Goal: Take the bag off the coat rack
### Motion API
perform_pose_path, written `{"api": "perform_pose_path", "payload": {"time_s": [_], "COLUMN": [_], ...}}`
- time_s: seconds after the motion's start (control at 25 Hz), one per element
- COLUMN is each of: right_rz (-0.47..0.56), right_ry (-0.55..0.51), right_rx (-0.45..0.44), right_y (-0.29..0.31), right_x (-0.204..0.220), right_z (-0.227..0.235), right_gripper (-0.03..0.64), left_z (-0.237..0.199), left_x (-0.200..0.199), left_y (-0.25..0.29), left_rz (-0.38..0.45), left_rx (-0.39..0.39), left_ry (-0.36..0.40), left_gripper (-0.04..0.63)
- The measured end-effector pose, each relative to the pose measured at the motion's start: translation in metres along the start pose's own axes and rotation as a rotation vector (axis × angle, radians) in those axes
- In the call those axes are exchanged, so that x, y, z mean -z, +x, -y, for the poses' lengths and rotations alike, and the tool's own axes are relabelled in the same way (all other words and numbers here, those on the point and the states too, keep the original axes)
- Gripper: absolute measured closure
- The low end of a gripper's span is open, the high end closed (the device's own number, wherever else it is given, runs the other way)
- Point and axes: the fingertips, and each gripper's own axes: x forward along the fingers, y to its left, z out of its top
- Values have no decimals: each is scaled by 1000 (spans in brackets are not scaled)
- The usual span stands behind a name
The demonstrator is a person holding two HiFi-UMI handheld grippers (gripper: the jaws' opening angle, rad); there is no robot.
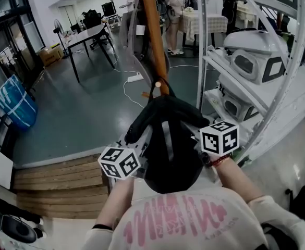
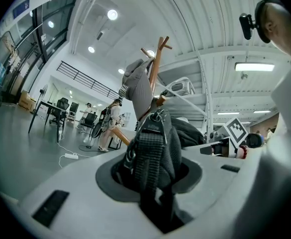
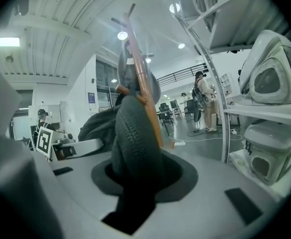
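Note:
A black backpack (image 1: 168, 139) hangs in front of me against the wooden coat rack pole (image 1: 153, 35). Its top loop (image 1: 157, 87) lies close to the pole; whether it sits on a peg I cannot tell. My left gripper (image 2: 152, 183) is shut on a black webbing shoulder strap (image 2: 152, 148) of the bag. My right gripper (image 3: 135, 188) is shut on a padded black strap (image 3: 135, 133). In the head view the two marker cubes (image 1: 120, 162) (image 1: 220, 137) flank the bag left and right. A grey garment (image 2: 138, 86) hangs higher on the rack.
A white metal shelving unit (image 1: 256, 56) with white devices stands close on the right. Wooden steps (image 1: 58, 184) lie at lower left, with a blue bag (image 1: 16, 103) beyond them. A table (image 1: 87, 35), a power strip (image 1: 135, 77) and a standing person (image 1: 173, 14) are farther back.

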Motion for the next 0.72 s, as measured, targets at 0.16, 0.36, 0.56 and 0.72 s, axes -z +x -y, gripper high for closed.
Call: {"api": "perform_pose_path", "payload": {"time_s": [0.16,0.36,0.56,0.72], "right_rz": [12,22,25,46], "right_ry": [16,34,42,34], "right_rx": [16,38,53,49], "right_y": [-9,-16,-22,-24], "right_x": [-3,-3,-3,-8], "right_z": [-7,-12,-21,-30], "right_gripper": [499,499,499,499], "left_z": [6,10,14,15], "left_x": [-7,-11,-15,-23], "left_y": [-5,-6,-14,-22], "left_rz": [-11,-27,-31,-14], "left_rx": [25,51,65,75], "left_ry": [17,29,37,58], "left_gripper": [483,482,482,482]}}
